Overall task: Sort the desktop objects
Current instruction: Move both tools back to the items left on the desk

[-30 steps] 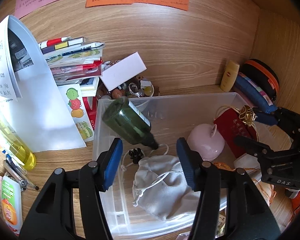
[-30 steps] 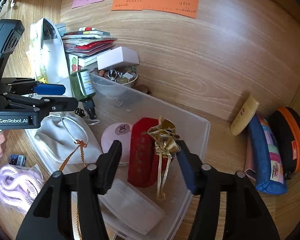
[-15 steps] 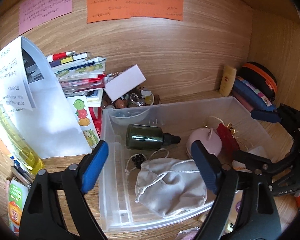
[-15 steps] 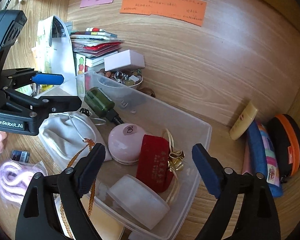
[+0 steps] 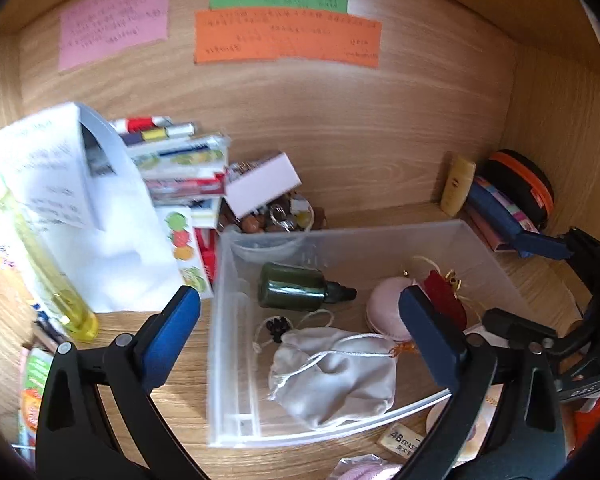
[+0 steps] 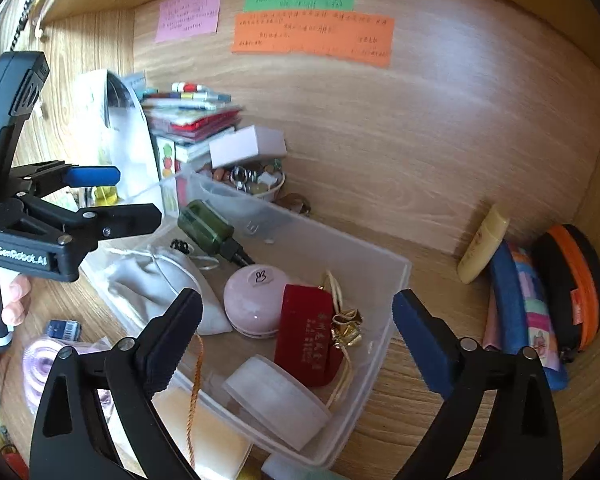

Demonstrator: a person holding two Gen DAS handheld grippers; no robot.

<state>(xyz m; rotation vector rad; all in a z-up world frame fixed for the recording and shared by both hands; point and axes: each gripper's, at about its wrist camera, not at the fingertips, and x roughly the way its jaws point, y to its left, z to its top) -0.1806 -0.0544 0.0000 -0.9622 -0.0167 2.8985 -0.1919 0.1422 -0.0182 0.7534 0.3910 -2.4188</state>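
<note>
Desktop objects already lie sorted in the clear plastic bin (image 5: 480, 248) on the table (image 5: 180, 360): grey drawstring pouch (image 5: 336, 368), dark green bottle (image 5: 292, 291) on its side, pink round case (image 6: 252, 300), red pouch (image 6: 306, 336). The left claw (image 5: 300, 344) and right claw (image 6: 298, 340) hang above it, jaws opening wide with nothing pressed between the pads, so a drop-off looks just finished. Next, I judge, each turns to loose items outside, such as the eraser (image 5: 400, 438).

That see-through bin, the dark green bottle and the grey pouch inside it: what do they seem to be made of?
Bin: probably clear plastic, slightly frosted; the things behind show through its walls.
Bottle: glossy dark green, translucent plastic or glass; I can't tell which.
Pouch: soft matte grey cloth, wrinkled, with a white drawstring.
</note>
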